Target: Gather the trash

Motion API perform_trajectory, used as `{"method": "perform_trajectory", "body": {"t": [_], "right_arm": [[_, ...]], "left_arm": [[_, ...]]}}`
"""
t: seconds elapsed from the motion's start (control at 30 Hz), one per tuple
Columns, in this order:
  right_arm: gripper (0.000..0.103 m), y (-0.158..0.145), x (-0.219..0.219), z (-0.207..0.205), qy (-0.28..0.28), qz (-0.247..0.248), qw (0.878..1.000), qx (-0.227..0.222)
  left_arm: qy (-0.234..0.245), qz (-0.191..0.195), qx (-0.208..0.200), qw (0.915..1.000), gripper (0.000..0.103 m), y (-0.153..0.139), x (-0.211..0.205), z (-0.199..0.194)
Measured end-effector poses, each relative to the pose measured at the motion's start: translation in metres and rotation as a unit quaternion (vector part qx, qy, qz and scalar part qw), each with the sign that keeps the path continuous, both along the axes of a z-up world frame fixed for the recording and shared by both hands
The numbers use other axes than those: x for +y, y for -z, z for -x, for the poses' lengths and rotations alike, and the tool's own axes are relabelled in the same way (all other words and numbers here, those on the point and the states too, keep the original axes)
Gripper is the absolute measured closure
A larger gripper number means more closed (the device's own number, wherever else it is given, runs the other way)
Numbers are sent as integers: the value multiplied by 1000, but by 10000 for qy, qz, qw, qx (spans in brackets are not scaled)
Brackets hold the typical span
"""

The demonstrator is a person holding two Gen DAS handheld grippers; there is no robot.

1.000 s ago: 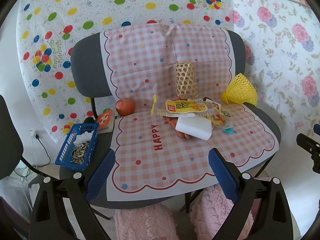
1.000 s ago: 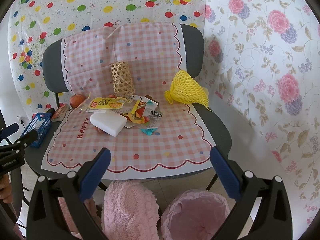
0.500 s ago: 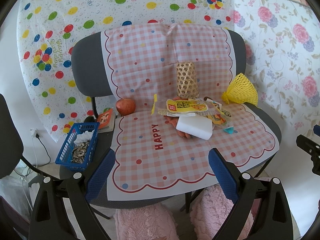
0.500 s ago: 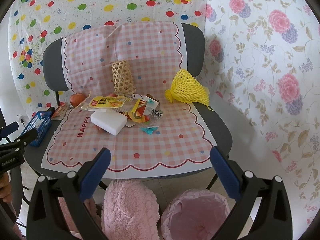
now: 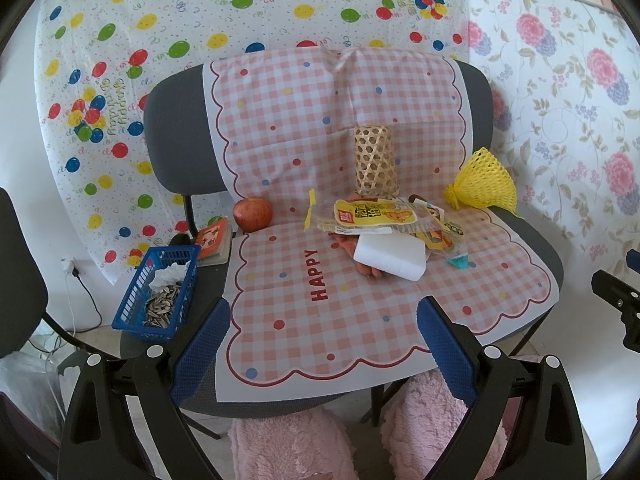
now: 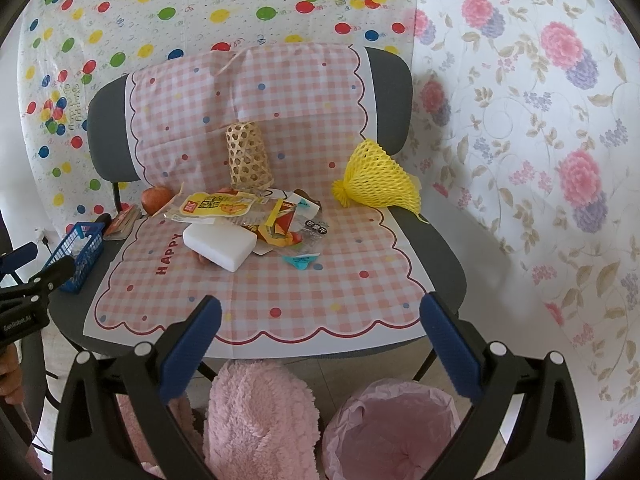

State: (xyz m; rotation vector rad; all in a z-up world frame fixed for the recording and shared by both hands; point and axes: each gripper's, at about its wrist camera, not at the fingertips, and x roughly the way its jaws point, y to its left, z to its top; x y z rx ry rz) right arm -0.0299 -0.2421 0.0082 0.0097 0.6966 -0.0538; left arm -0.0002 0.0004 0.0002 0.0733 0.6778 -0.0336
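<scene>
Pink-lined bin (image 6: 394,430) sits on the floor nearest, below the right claw (image 6: 320,324); both it and the left claw (image 5: 322,330) hang empty, fingers spread wide, short of the chair seat (image 6: 444,256). Mid-seat lies the trash pile: white foam block (image 6: 220,246), yellow wrapper (image 6: 218,206), teal scrap (image 6: 302,260). Judged best: take loose outlying scraps first, low approach, pinching edges. Behind, the woven basket (image 6: 246,156) and apple (image 5: 253,214) look like keepers.
</scene>
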Motion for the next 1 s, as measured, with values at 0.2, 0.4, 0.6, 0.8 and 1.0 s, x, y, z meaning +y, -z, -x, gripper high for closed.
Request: {"method": "perform_trajectory", "body": {"t": [0.2, 0.4, 0.6, 0.8, 1.0], "right_arm": [[6, 3, 1, -2, -11, 1, 10000, 40], [6, 13, 6, -17, -162, -9, 9998, 83], [6, 21, 3, -36, -277, 31, 9996, -64], [6, 34, -9, -68, -196, 143, 9997, 3], [6, 37, -31, -104, -161, 326, 9990, -266]], "left_arm": [[-28, -11, 36, 10000, 10, 2, 1, -1], [-230, -107, 174, 9995, 10, 17, 12, -21], [-121, 32, 359, 9993, 10, 34, 18, -34], [23, -36, 443, 9990, 10, 44, 12, -56], [-73, -194, 512, 9985, 10, 51, 3, -91]]}}
